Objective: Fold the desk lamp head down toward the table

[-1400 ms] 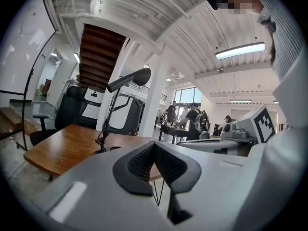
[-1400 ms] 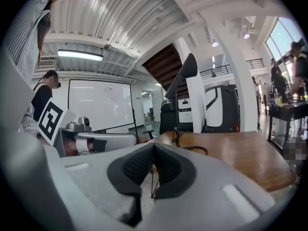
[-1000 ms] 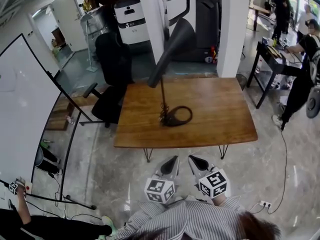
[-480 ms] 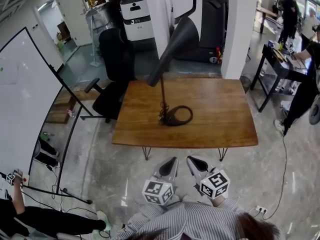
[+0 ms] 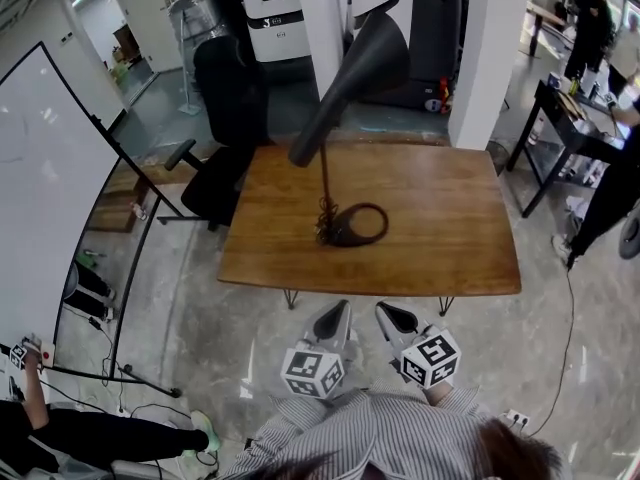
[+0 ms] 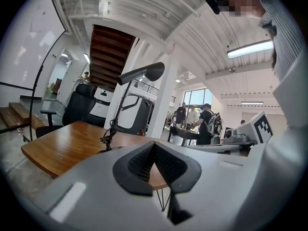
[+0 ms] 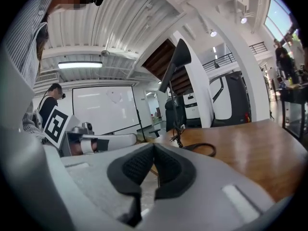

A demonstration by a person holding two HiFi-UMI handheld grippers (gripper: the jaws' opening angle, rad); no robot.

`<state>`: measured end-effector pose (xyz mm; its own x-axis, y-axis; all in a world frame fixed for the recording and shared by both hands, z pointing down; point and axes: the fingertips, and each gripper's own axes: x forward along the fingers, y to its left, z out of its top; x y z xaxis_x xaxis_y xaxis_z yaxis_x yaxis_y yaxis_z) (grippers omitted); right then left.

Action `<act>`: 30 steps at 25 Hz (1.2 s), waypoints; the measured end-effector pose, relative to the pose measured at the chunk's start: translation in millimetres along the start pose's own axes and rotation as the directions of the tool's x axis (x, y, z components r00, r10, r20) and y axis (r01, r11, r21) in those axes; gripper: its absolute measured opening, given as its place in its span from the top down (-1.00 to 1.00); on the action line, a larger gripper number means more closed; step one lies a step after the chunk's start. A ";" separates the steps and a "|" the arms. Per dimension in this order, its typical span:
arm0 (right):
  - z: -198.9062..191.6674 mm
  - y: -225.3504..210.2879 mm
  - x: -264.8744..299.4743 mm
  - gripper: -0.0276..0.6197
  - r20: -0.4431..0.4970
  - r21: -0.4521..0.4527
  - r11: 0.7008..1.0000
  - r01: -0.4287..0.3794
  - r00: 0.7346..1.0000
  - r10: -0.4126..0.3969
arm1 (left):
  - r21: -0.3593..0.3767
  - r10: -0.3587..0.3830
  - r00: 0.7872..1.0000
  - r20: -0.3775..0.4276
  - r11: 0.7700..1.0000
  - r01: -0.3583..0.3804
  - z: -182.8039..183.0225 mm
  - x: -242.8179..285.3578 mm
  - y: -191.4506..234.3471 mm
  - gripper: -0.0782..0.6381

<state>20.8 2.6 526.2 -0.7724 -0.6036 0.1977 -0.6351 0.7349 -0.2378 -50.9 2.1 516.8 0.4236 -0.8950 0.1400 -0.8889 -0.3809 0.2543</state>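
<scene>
The head view shows the lamp standing on the table, head raised, and the left gripper and right gripper side by side short of its near edge. Only the gripper views show both pairs of jaws closed tight, holding nothing.

Bright, even indoor light, few hard shadows. A ceiling strip light burns white, and the window glares pale. The table and floor carry soft sheen. All views bulge fisheye-style; gripper views have black corners and a soft foreground
</scene>
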 end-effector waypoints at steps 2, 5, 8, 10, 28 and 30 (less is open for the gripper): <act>6.2 -11.6 14.9 0.91 0.001 -0.015 1.000 0.005 1.000 -0.005 | 0.012 0.001 1.000 0.000 1.000 -0.001 7.4 15.2 12.4 0.78; 21.2 -27.9 40.9 0.91 0.010 -0.029 0.999 0.014 1.000 -0.014 | 0.051 -0.008 1.000 0.018 0.999 0.007 26.5 37.3 32.7 0.78; 35.3 -41.8 68.5 0.91 0.007 -0.041 0.999 0.016 1.000 -0.015 | 0.089 -0.015 1.000 0.024 0.996 0.012 43.3 57.9 52.2 0.77; 43.6 -48.9 86.0 0.91 0.007 -0.058 0.998 0.020 1.000 -0.020 | 0.100 -0.014 0.999 0.030 0.995 0.011 52.6 69.5 66.2 0.77; 105.2 -80.4 188.5 0.86 0.068 -0.200 0.980 -0.007 0.997 0.021 | 0.238 -0.082 0.990 0.117 0.970 0.052 124.4 133.9 131.7 0.58; 115.3 -83.5 194.9 0.85 0.082 -0.223 0.975 0.004 0.996 0.015 | 0.277 -0.076 0.989 0.124 0.960 0.039 135.6 135.4 134.0 0.52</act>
<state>-76.9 -212.0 475.0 -0.7795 -0.6158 0.1150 -0.6215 0.7832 -0.0194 -136.2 -201.7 440.1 0.4646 -0.8855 0.0004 -0.8854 -0.4645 -0.0153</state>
